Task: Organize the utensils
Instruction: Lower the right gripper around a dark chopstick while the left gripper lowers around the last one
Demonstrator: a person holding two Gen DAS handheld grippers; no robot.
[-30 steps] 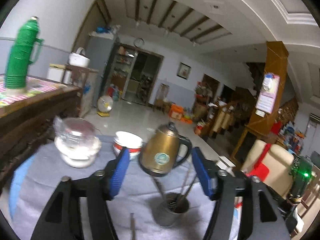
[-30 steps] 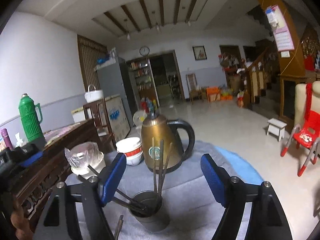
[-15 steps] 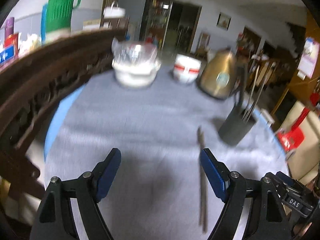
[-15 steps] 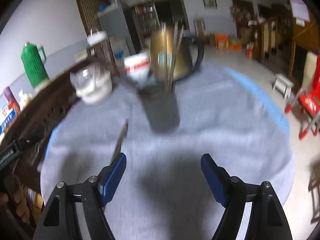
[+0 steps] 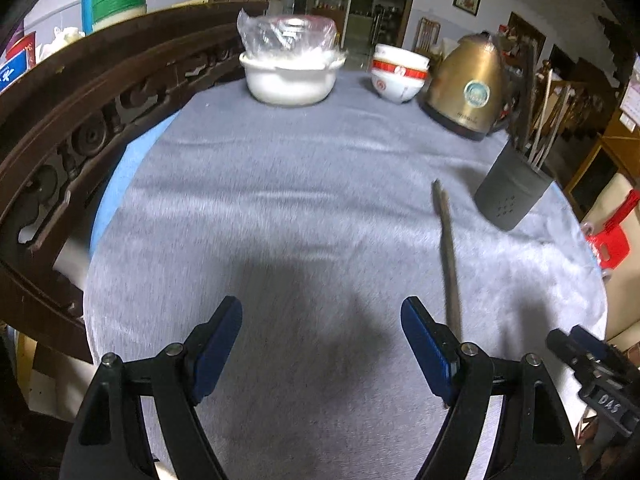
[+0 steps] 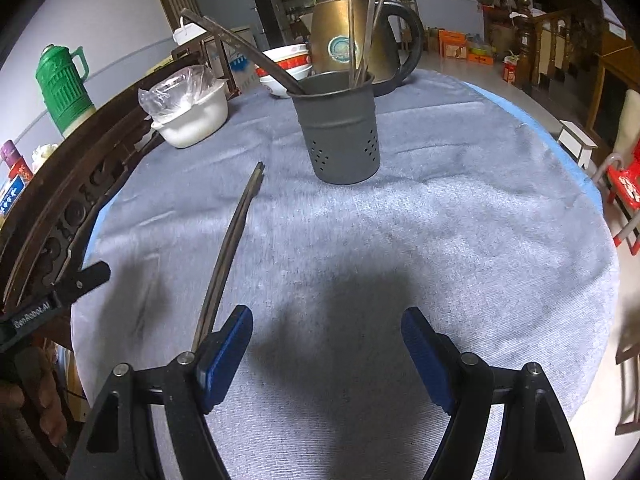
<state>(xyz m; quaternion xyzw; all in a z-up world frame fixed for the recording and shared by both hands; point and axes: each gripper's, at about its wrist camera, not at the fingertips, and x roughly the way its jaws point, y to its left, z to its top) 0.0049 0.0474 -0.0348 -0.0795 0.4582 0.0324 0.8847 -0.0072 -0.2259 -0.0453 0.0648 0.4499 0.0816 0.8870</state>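
Note:
A dark pair of chopsticks (image 6: 232, 248) lies on the grey tablecloth, left of my right gripper (image 6: 326, 344), which is open and empty above the near table. In the left wrist view the chopsticks (image 5: 448, 248) lie just right of my left gripper (image 5: 322, 336), also open and empty. A grey perforated utensil holder (image 6: 340, 132) stands upright mid-table with several chopsticks and a dark long-handled utensil (image 6: 236, 46) in it. The holder also shows in the left wrist view (image 5: 510, 196) at the right.
A gold kettle (image 6: 352, 36), a red-and-white bowl (image 6: 286, 68) and a white pot covered with plastic (image 6: 192, 114) stand at the table's far side. A carved dark wooden rail (image 5: 80, 120) runs along the left. A red chair (image 6: 624, 184) stands at right.
Both grippers have pulled back and tilted down from the holder toward the near table. The loose chopsticks now lie in fuller view beside them. Both stay open.

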